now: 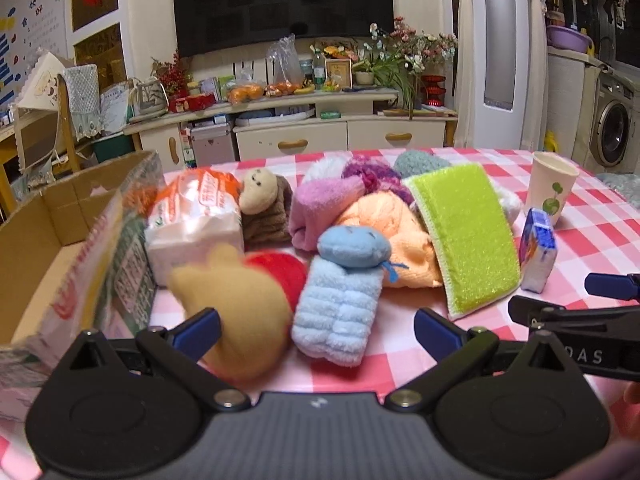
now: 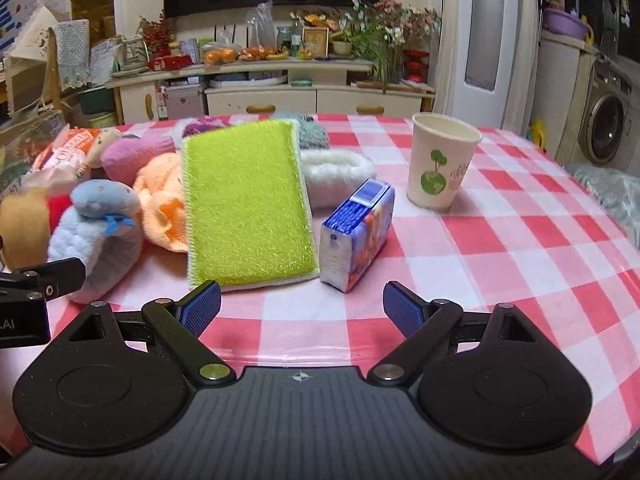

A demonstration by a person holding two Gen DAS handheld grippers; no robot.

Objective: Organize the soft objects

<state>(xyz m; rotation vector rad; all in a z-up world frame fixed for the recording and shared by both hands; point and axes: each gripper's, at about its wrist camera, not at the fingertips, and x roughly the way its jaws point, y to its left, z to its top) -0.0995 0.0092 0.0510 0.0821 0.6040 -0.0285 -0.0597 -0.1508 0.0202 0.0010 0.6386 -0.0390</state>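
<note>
Both grippers, left (image 1: 316,330) and right (image 2: 302,306), are hovering wide open and empty at the near edge. Soft toys (image 1: 340,280) are lying piled mid-table right of the box (image 1: 60,220), which is showing nothing inside, so sorting is seemingly just starting.

Both black grippers carry blue ribbed fingers (image 2: 202,306), silver pivot screws.

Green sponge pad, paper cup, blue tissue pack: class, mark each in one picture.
Green sponge pad (image 2: 248,204): right wrist view, middle of its green face.
Paper cup (image 2: 440,168): right wrist view, side wall by the printed globe.
Blue tissue pack (image 2: 356,236): right wrist view, its top face.
</note>
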